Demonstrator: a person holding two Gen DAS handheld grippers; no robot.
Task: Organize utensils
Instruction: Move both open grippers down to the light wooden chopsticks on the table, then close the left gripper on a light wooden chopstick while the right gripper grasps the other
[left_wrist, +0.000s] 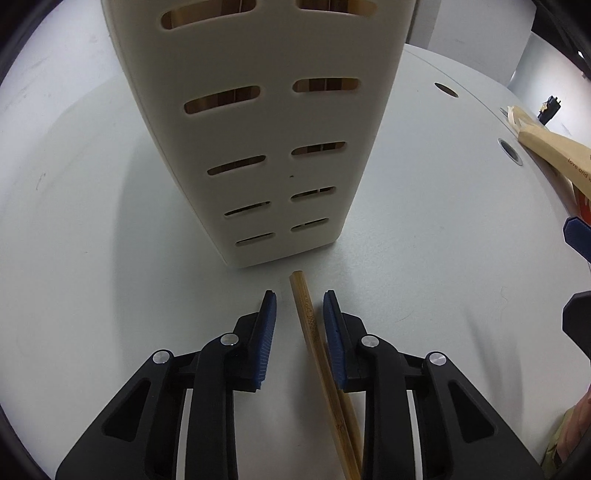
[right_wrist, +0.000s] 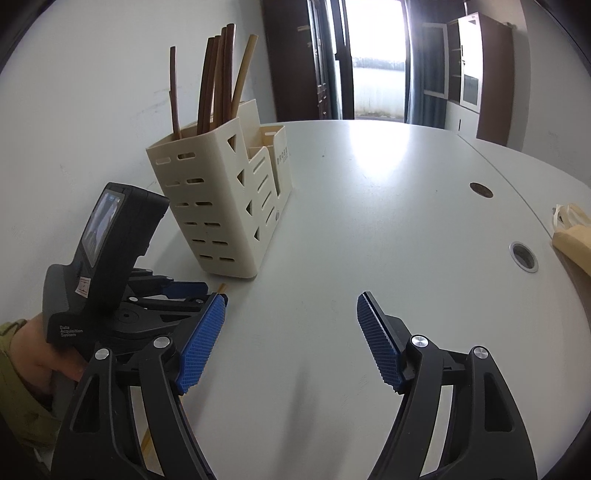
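Note:
A pair of bamboo chopsticks (left_wrist: 308, 325) lies on the white table (left_wrist: 424, 258), its end just short of the cream slotted utensil holder (left_wrist: 266, 129). My left gripper (left_wrist: 300, 295) points steeply down over the pair. Its jaws stand narrow on either side of the chopsticks; the right pad is close against them and the left pad stands clear. In the right wrist view the holder (right_wrist: 218, 206) holds several brown chopsticks (right_wrist: 218, 74) upright. My right gripper (right_wrist: 292, 297) hovers open over bare table to the right of the holder, with nothing between its fingers.
A tan paper bag (right_wrist: 572, 240) lies at the table's right edge beside two round cable holes (right_wrist: 522, 256). A wall stands close behind the holder. A hand and green sleeve (right_wrist: 22, 369) hold the left gripper's body (right_wrist: 103, 251) at the lower left.

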